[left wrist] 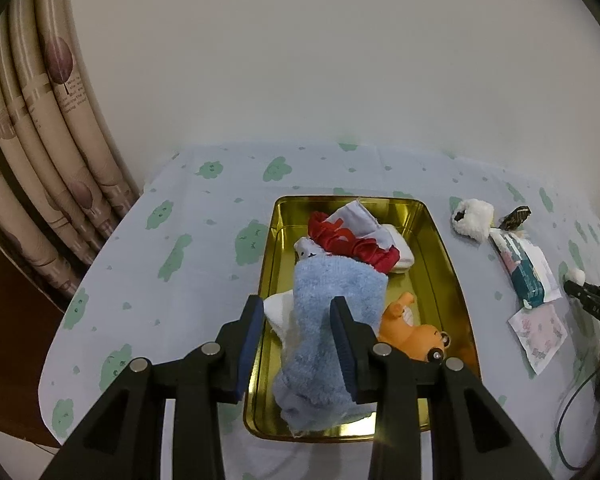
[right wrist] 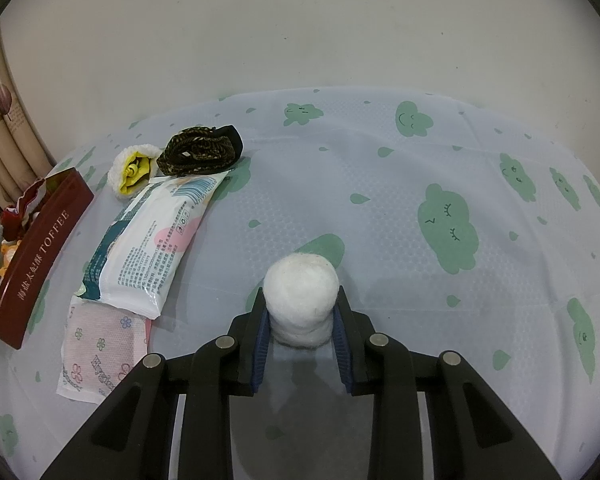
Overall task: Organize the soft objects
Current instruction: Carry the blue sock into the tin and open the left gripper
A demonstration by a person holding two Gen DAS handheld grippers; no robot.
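Tin [right wrist: 40, 236]: side read "TOFFEE" beside Chinese characters. Your left tongs [left wrist: 296, 320] stood spread around the blue towel [left wrist: 332, 312], which lay in the tin [left wrist: 452, 292] lengthwise, long axis pointing away from you. Your right tongs [right wrist: 301, 312] pinched the white ball [right wrist: 301, 292] above the bench [right wrist: 380, 200].
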